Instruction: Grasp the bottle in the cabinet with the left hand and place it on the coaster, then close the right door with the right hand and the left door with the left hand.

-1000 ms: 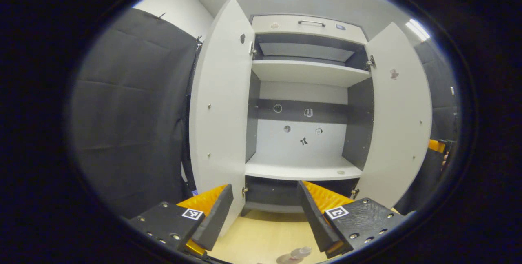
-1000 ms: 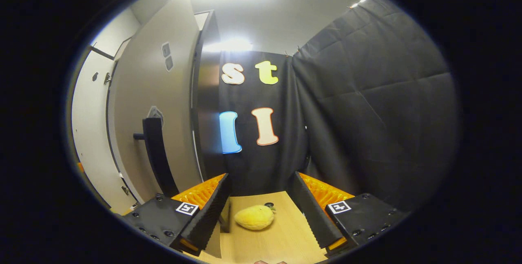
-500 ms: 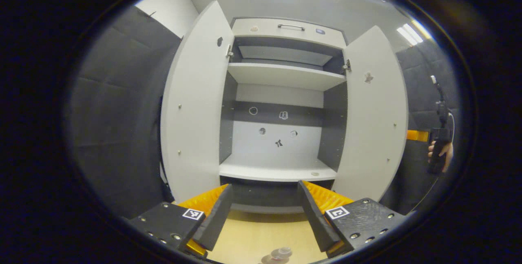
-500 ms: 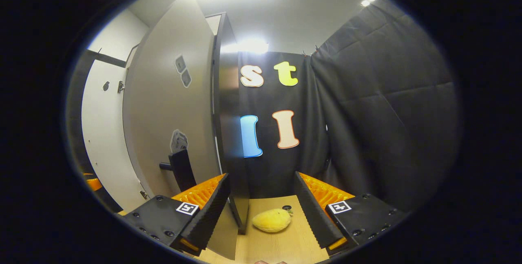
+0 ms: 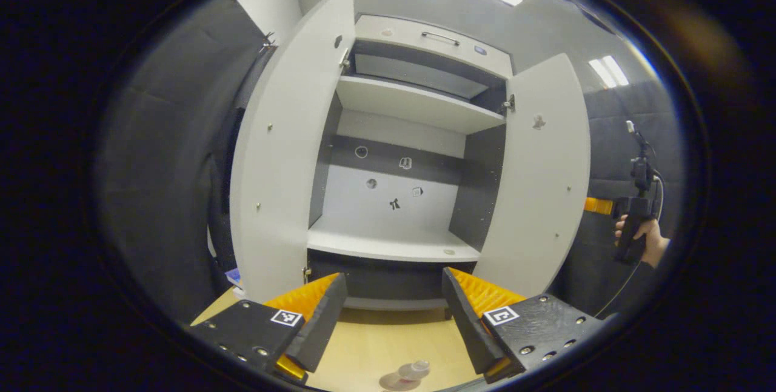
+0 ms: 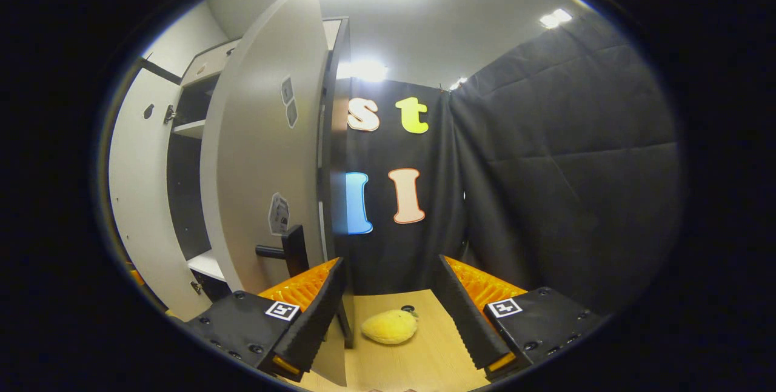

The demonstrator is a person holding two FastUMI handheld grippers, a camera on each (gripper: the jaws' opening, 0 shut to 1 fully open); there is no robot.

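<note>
A: What does the left gripper view show?

B: The left gripper (image 5: 393, 313) with its fingers spread wide and nothing between them. It hangs over the pale wooden tabletop (image 5: 388, 343), facing the tall white cabinet with dark inner walls (image 5: 400, 156).

A: And both doors?

B: Both stand open. The white left door (image 5: 285, 156) swings out to the left, and the white right door (image 5: 539, 180) swings out to the right. The lower white shelf (image 5: 388, 243) sits between them, with a few small stickers on the back panel behind it.

A: Where is the bottle?

B: The small clear plastic bottle (image 5: 414, 370) is at the very bottom edge of the left gripper view, out of the cabinet and down on the tabletop. It stands on a round pale coaster (image 5: 394, 383), below and between the fingers and touching neither of them.

A: What about the other hand?

B: At the far right of the left gripper view, a person's hand (image 5: 644, 235) grips the dark handle of the right gripper, out past the right door. I cannot tell from there how its fingers stand.

A: And from the right gripper view?

B: There the right gripper (image 6: 391, 310) is also spread open and empty. The right door (image 6: 267, 156) rises just to the left of it, outer face showing, with a black bar handle (image 6: 291, 252) close above the left finger. I cannot tell whether the finger touches it. A yellow plush lemon-shaped toy (image 6: 389, 326) lies on the tabletop between the fingers, farther off.
</note>
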